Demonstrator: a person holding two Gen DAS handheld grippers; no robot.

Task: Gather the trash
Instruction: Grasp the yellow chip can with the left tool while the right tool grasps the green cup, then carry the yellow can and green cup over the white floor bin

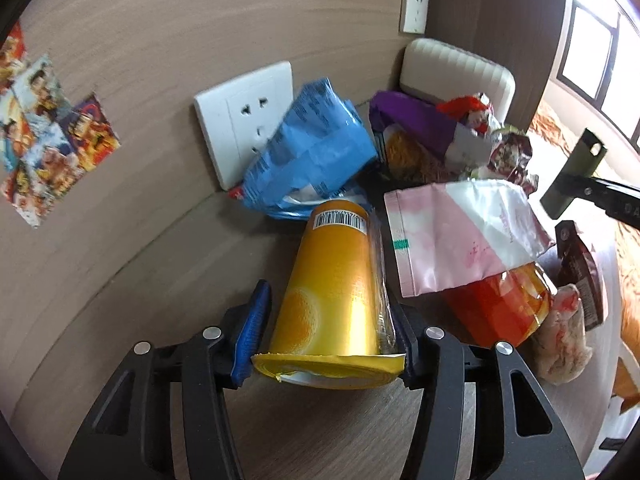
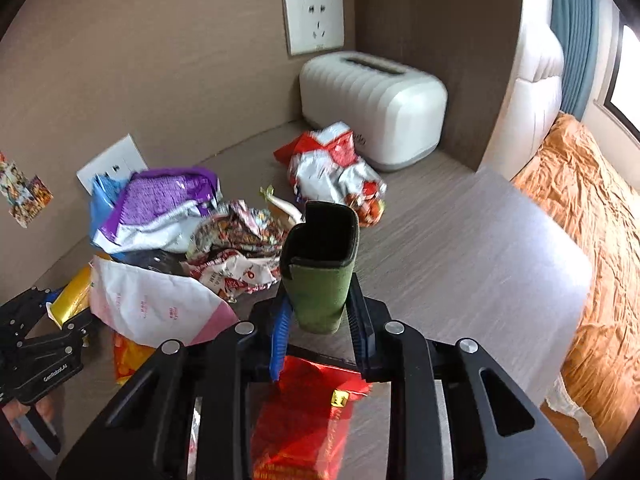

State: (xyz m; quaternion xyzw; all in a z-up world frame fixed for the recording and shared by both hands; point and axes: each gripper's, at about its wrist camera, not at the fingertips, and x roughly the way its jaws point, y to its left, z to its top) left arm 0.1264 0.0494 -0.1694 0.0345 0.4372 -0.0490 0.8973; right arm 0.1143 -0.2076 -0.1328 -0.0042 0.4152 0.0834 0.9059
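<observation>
Right wrist: empty green sleeve [image 2: 320, 276].

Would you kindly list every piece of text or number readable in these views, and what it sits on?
"GenRobot.AI": on the left gripper frame, white letters.
Barcode digits on the yellow cup: too blurred.
Print on the pink and white bag, blue bag and purple bag: unreadable.
</observation>
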